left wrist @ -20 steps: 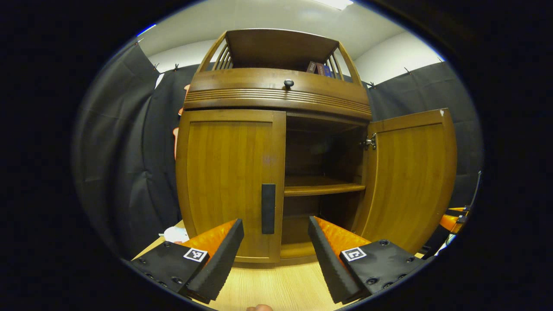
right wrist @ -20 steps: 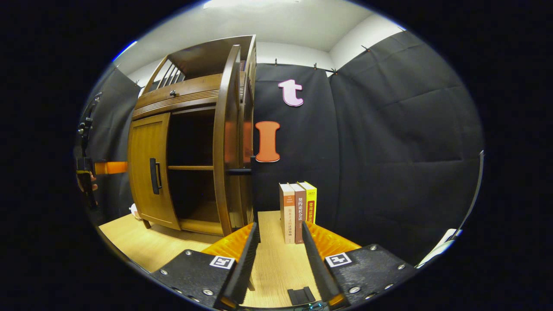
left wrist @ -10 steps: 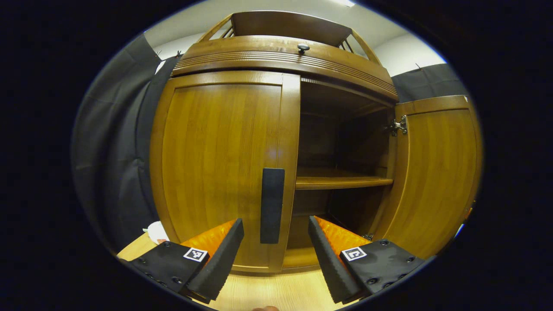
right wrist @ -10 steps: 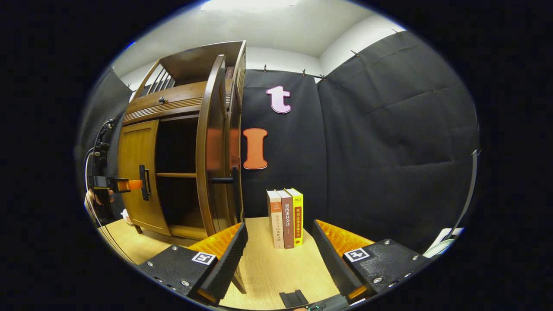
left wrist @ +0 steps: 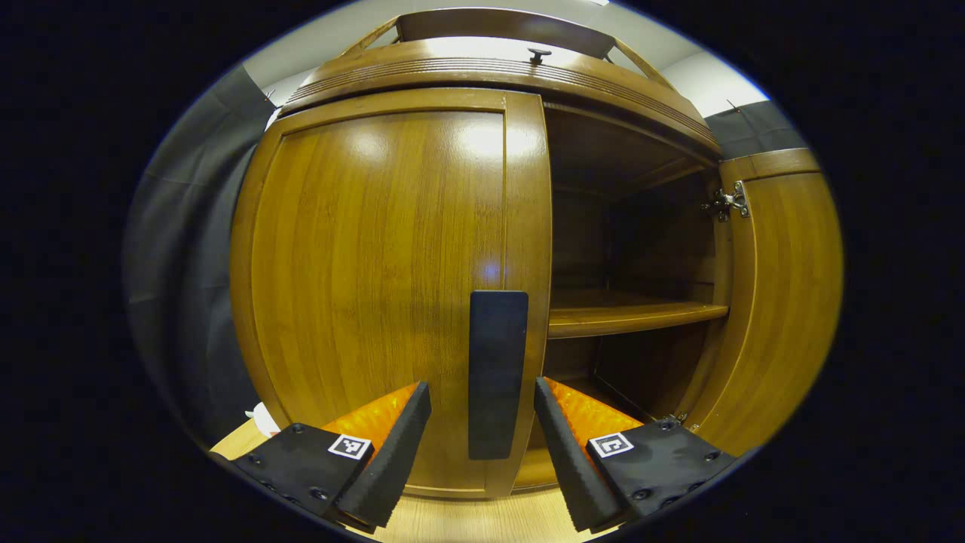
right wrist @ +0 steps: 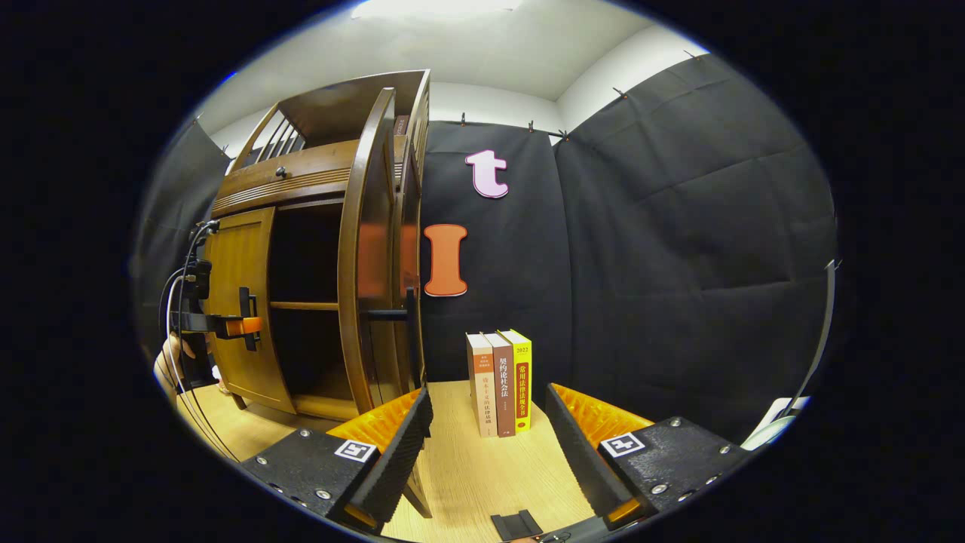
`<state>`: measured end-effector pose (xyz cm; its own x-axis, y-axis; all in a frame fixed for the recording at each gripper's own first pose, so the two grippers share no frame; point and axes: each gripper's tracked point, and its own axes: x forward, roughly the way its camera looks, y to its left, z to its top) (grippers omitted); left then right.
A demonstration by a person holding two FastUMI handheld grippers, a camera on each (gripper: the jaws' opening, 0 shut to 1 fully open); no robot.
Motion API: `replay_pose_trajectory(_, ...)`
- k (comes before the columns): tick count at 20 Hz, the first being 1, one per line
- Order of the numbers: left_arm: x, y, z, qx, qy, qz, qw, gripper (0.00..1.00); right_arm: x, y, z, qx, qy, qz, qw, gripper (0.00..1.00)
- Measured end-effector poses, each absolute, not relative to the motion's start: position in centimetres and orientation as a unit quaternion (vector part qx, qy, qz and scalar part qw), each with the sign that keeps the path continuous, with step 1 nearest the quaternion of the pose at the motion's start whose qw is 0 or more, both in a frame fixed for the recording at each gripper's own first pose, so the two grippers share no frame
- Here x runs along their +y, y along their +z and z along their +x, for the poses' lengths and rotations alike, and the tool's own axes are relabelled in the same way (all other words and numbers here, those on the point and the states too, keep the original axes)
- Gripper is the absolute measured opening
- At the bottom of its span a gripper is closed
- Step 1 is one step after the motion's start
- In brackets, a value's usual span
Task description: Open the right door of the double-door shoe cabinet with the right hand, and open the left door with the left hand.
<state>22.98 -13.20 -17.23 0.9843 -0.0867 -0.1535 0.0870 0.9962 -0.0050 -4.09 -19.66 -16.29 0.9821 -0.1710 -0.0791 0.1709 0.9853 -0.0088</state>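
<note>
In the left gripper view, the shoe cabinet (left wrist: 482, 68) stands on a pale wooden table (left wrist: 482, 520); its right door (left wrist: 784, 302) hangs wide, baring a shelf (left wrist: 626, 315) with nothing visible on it. The left door (left wrist: 384, 286) is closed. The left gripper (left wrist: 482, 400) is spread, its fingers flanking the dark handle (left wrist: 497, 373) without touching.

In the right gripper view, the right gripper (right wrist: 488, 411) is spread above the table, empty, near three upright books (right wrist: 499, 383), just beside the open door's edge.

At the left edge of the right gripper view, the left gripper (right wrist: 245, 326) is small by the left door's handle (right wrist: 245, 317); contact cannot be judged. The hand (right wrist: 172, 360) holding it is cut off. In the left gripper view, the cabinet's (left wrist: 497, 68) top is cropped.
</note>
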Motion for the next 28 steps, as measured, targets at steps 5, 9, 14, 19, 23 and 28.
replay_pose_trajectory(5,-13.7,-17.5,24.0,0.078,-0.052,0.004,0.996,0.67,-19.1,-16.5,-3.5,0.039,-0.082,0.001,0.996,0.93)
replay_pose_trajectory(9,-14.0,-17.2,24.2,0.075,-0.06,0.01,0.995,0.45,-19.2,-16.4,-3.5,0.036,-0.087,0.002,0.996,0.99)
replay_pose_trajectory(14,-13.9,-17.2,23.0,0.088,-0.06,0.013,0.994,0.35,-19.0,-16.2,-3.7,0.035,-0.09,0.007,0.995,0.93)
replay_pose_trajectory(19,-13.4,-16.7,20.6,0.088,-0.075,0.012,0.993,0.33,-18.0,-16.4,-4.1,0.042,-0.086,0.01,0.995,0.92)
replay_pose_trajectory(23,-12.7,-16.3,17.8,0.084,-0.082,0.009,0.993,0.33,-17.4,-15.7,-4.6,0.041,-0.091,-0.001,0.995,0.92)
replay_pose_trajectory(28,-11.2,-15.6,14.3,0.079,-0.089,0.008,0.993,0.37,-16.4,-14.5,-5.4,0.035,-0.093,-0.01,0.995,0.98)
